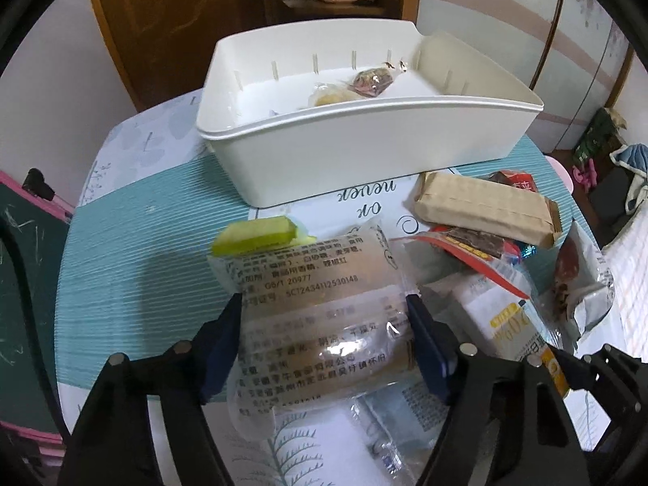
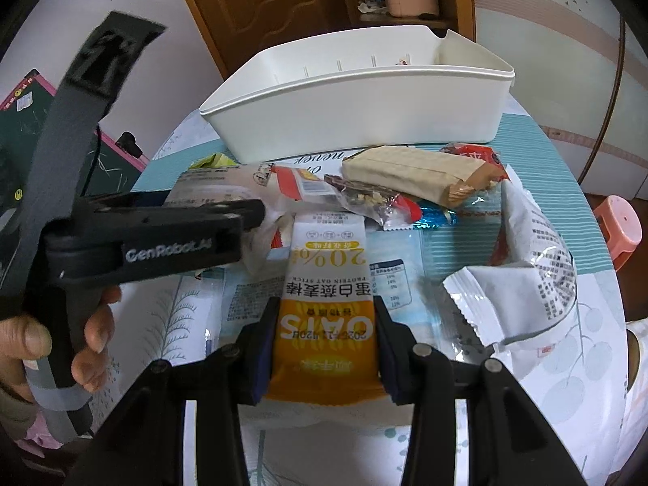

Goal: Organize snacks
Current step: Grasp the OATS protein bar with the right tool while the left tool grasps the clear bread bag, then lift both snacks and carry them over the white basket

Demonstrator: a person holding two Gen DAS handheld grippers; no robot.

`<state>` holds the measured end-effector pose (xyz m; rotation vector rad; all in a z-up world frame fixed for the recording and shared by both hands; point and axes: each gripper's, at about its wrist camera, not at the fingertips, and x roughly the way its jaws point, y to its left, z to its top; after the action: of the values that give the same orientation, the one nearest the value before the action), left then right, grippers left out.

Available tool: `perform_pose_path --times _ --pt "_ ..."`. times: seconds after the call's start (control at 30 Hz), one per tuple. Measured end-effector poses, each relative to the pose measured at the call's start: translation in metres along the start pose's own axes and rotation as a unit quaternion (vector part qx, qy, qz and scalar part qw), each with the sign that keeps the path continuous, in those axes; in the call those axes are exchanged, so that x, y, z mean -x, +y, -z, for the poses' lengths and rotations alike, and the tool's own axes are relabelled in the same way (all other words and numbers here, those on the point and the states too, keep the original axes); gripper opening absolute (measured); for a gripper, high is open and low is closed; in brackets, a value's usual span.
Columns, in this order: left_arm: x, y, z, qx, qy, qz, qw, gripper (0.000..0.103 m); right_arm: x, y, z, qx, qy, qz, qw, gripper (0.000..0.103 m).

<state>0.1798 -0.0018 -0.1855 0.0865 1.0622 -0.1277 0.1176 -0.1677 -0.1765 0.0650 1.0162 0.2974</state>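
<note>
A white plastic bin (image 1: 364, 150) stands at the far side of the table and holds two small wrapped snacks (image 1: 370, 81). It also shows in the right wrist view (image 2: 364, 121). My left gripper (image 1: 324, 324) is shut on a clear pastry packet (image 1: 312, 312) with printed text. My right gripper (image 2: 324, 324) is shut on an orange and white oat stick packet (image 2: 326, 303). The left gripper's body (image 2: 162, 239) shows at the left of the right wrist view. A brown wrapped bar (image 1: 486, 206) lies on the snack pile in front of the bin.
A green packet (image 1: 259, 235) lies left of the pile. A crumpled white bag (image 2: 538, 259) lies at the right. Red and clear packets (image 2: 364, 198) sit mid-pile. A blue patterned tablecloth (image 1: 141, 263) covers the round table. A pink stool (image 2: 619, 227) stands beyond its right edge.
</note>
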Motion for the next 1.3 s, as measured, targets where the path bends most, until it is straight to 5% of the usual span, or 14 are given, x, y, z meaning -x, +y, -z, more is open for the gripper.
perform_pose_path --times 0.33,0.63,1.3 --pt "0.057 0.019 0.044 0.019 -0.036 0.017 0.9990 0.072 0.007 0.007 0.003 0.002 -0.002 -0.010 1.000 0.042" --pt "0.132 0.035 0.071 0.053 -0.088 0.043 0.9937 0.073 0.048 0.031 0.010 0.014 -0.046 -0.023 0.999 0.042" --pt "0.221 0.024 0.066 0.030 -0.166 0.062 0.9838 0.074 0.155 0.070 0.009 0.053 -0.171 -0.041 0.983 0.042"
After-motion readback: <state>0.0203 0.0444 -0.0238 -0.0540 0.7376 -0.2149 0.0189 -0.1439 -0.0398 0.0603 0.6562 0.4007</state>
